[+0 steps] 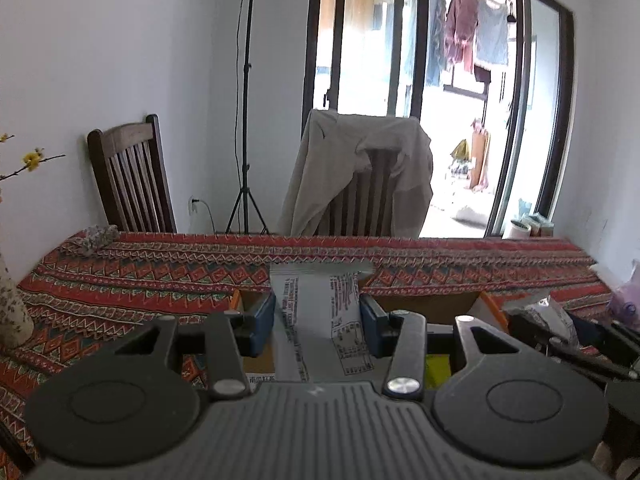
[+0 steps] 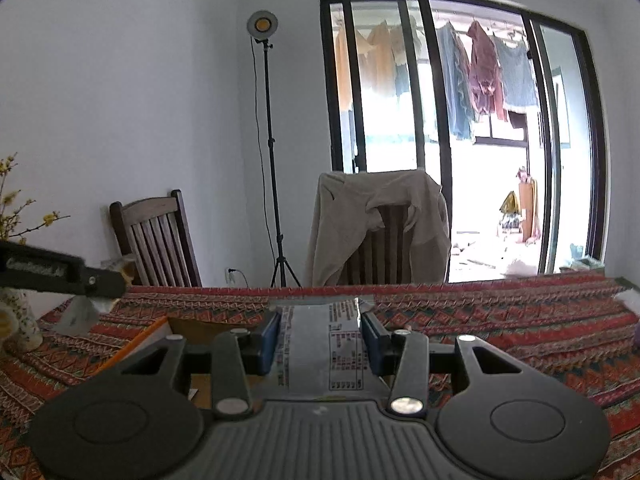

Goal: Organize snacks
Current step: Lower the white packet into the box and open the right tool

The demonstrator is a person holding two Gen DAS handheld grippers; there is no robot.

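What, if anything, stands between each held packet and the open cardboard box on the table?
Nothing visible does. The left gripper holds its packet right above the box. The right gripper holds its packet just beside the box, with only bare tablecloth around.

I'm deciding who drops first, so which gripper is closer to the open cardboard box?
Left. The left gripper holds its packet directly above the cardboard box; the right gripper is off to the box's right.
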